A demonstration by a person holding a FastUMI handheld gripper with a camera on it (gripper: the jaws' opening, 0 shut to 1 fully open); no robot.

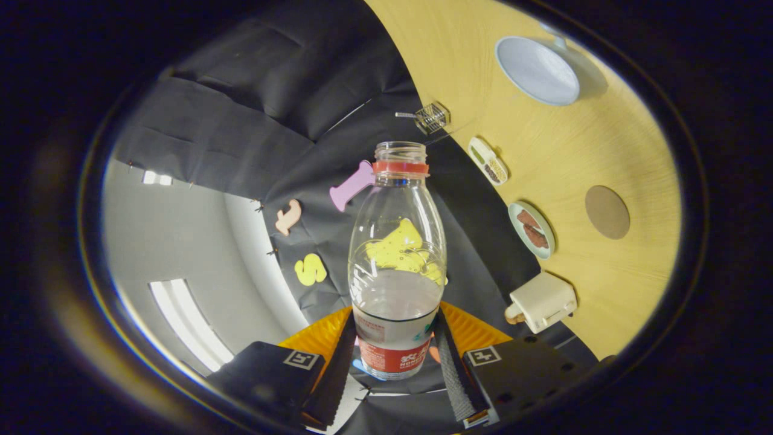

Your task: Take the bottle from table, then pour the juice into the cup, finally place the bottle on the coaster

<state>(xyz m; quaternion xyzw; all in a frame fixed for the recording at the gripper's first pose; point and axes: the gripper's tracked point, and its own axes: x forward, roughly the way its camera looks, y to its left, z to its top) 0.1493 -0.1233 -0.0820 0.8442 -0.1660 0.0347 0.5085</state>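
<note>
**Bottle lifted and tipped, cup and coaster waiting on the counter**

The hand-held gripper (392, 356) is clenched around the lower part of one clear plastic bottle (395, 266), a finger pressing on each side of its labelled base. The bottle has no cap, only a red ring at the neck, and it is lifted off the counter (580, 151); the whole scene appears rolled sideways, which suggests it is being tilted. The liquid inside looks nearly colourless and fills about the lower third.

The pickup looks done. Whether pouring has begun I cannot tell. Setting the bottle down remains.

Counted on the counter: one pale cup (536, 70) towards the far end, one round brown coaster (607, 211) nearer, both well apart from the bottle. Along the counter's edge sit one wire basket (432, 117), two small dishes (488, 160) of food, and one cream box (543, 301).
</note>
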